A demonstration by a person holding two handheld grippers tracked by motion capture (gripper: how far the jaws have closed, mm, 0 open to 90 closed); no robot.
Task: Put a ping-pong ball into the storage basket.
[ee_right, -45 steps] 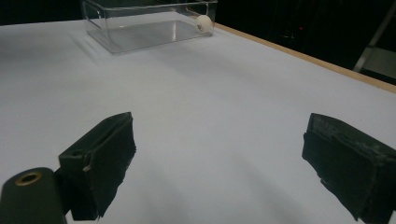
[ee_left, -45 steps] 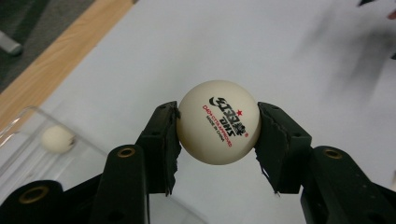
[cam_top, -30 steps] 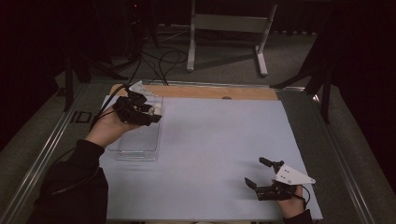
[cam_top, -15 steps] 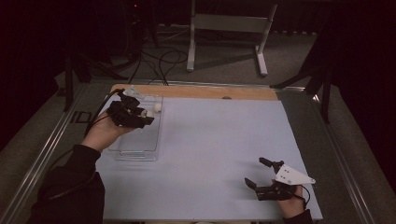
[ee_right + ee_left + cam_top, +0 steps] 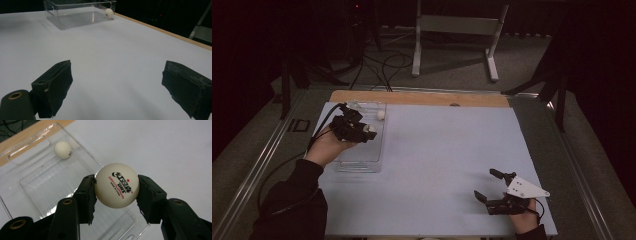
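Left claw (image 5: 116, 186): clamped on a ball, one black pad pressed to each side of it. In the high view the left claw (image 5: 362, 132) sits over the clear tray at the far left of the surface, the person's left hand (image 5: 326, 150) behind it and a cable trailing back from it.
Held ball (image 5: 116, 185): cream-white, with black and red print and a small red star facing the camera of the left gripper view. It is above the tray's near part, close to one long wall; whether it touches the tray floor I cannot tell. In the high view it shows as a pale spot (image 5: 371, 128) at the claw's tip.
Second ball (image 5: 62, 149): plain cream-white, lying on the tray floor near the far end, well apart from the held one. It also shows in the high view (image 5: 381, 115) and the right gripper view (image 5: 109, 12).
Tray (image 5: 37, 185): clear plastic, oblong, low-walled, standing on the surface with its far end near the wooden strip (image 5: 422, 98).
Right claw (image 5: 117, 87): jaws wide apart, nothing between them. In the high view the right claw (image 5: 492, 186) rests low at the near right corner, well apart from the tray, a grey three-cornered plate on top.
Surface (image 5: 442, 160): pale blue-white sheet.
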